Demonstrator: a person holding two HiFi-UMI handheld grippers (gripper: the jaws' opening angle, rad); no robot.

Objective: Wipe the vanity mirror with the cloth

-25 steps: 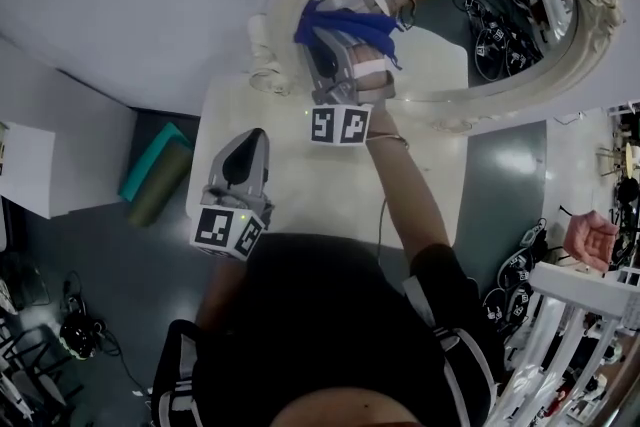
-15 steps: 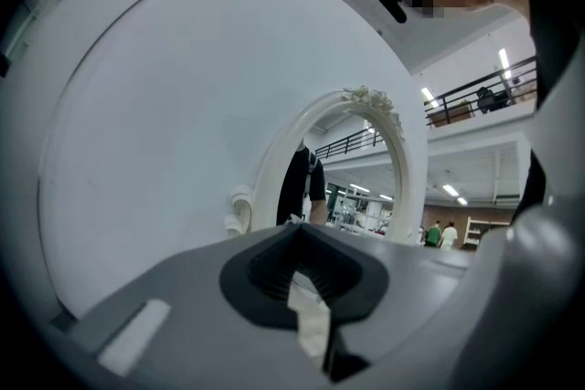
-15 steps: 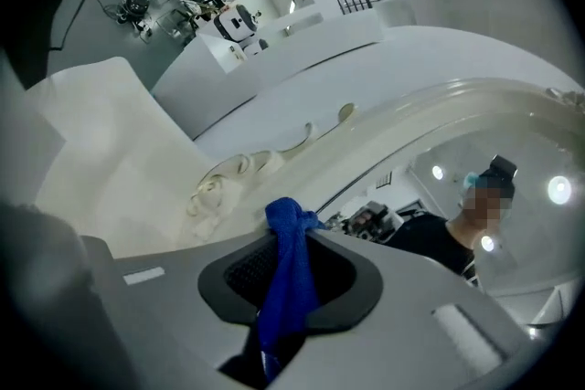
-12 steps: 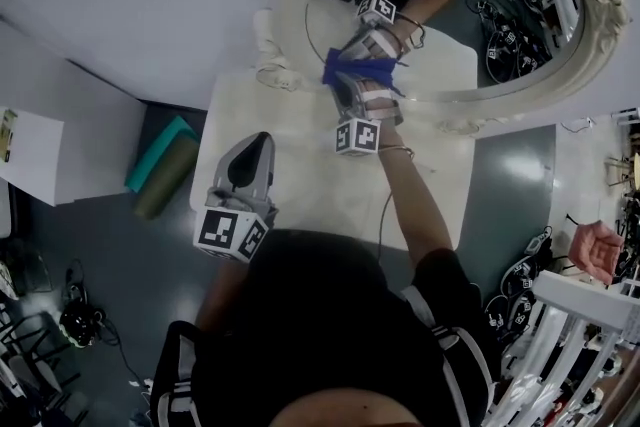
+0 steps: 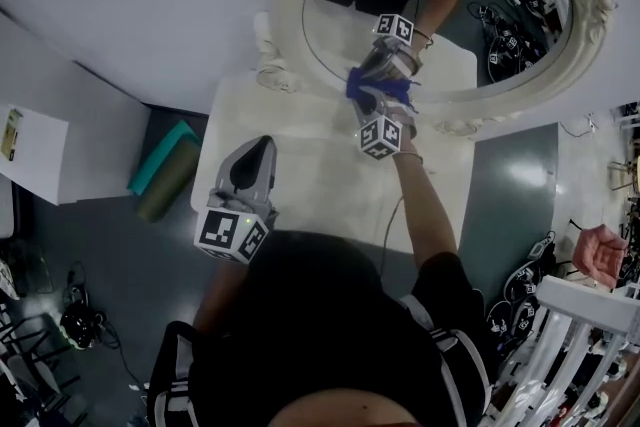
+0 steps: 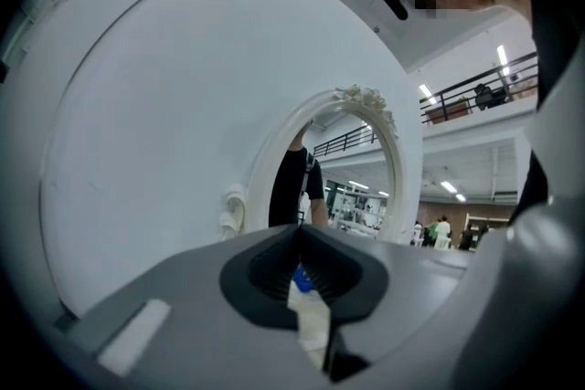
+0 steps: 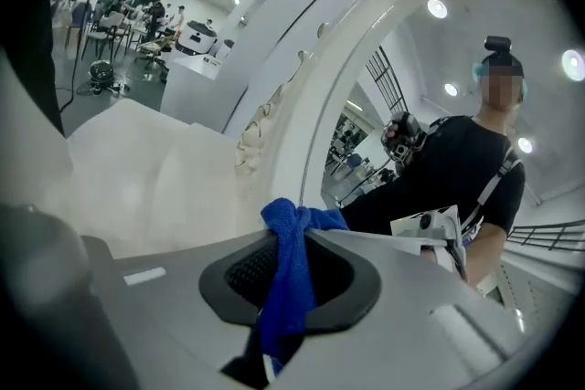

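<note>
An oval vanity mirror (image 5: 340, 25) in an ornate cream frame stands at the back of a white table (image 5: 300, 195). My right gripper (image 5: 372, 93) is shut on a blue cloth (image 5: 400, 90) and holds it at the lower part of the glass, near the frame's bottom edge. In the right gripper view the blue cloth (image 7: 288, 269) bunches out from between the closed jaws of the right gripper (image 7: 291, 237), with the mirror (image 7: 411, 169) just ahead. My left gripper (image 5: 262, 145) hovers over the table's left part, shut and holding nothing. From the left gripper (image 6: 300, 231) the mirror (image 6: 334, 178) shows farther off.
A teal and an olive rolled mat (image 5: 160, 175) lie on the floor left of the table, beside a white box (image 5: 30, 160). A white rack (image 5: 580, 315) and cables fill the lower right. Another person's hand (image 5: 592, 250) shows at the right edge.
My right gripper has slid the blue cloth to the right and lower across the mirror, toward the bottom of the frame. The left gripper has stayed put.
</note>
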